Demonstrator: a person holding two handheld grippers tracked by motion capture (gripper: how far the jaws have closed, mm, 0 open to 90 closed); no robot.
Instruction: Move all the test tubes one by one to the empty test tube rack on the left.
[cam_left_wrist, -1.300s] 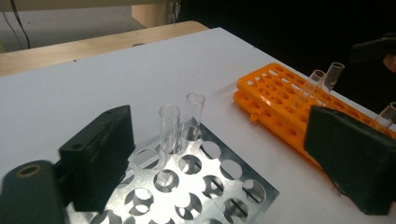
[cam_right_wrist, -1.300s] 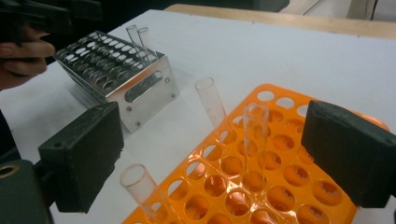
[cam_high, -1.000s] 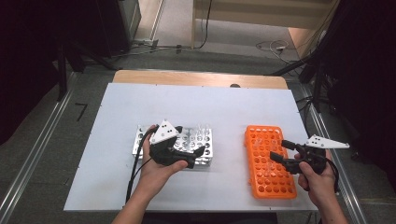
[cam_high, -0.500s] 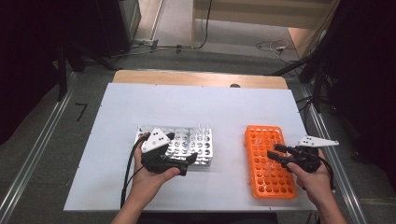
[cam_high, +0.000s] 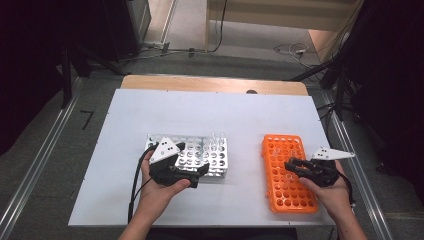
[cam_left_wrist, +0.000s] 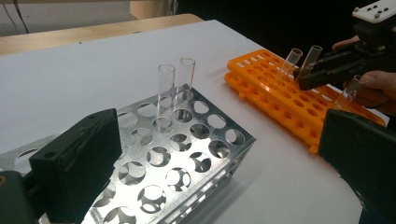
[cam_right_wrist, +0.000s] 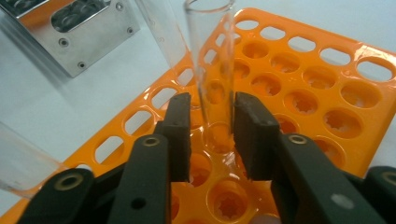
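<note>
1. My right gripper (cam_right_wrist: 212, 130) has just been closing its jaws, and they now pinch a clear test tube (cam_right_wrist: 212, 70) low on its wall, the tube standing in a hole of the orange rack (cam_high: 290, 172) at the table's (cam_high: 220, 110) right side.
2. My left gripper (cam_high: 175, 170) rests at the metal rack (cam_left_wrist: 187, 140) with its jaws spread and nothing between them.
3. Two tubes (cam_left_wrist: 175, 88) stand in the metal rack's far corner, so I judge this tube belongs there too.
4. To lift cleanly, I would pull straight along the tube's axis until its bottom clears the hole; tilting early could jam it or drag the orange rack.
5. Neighbouring tubes (cam_left_wrist: 289, 63) lean close by, so I would keep my wrist steady.
</note>
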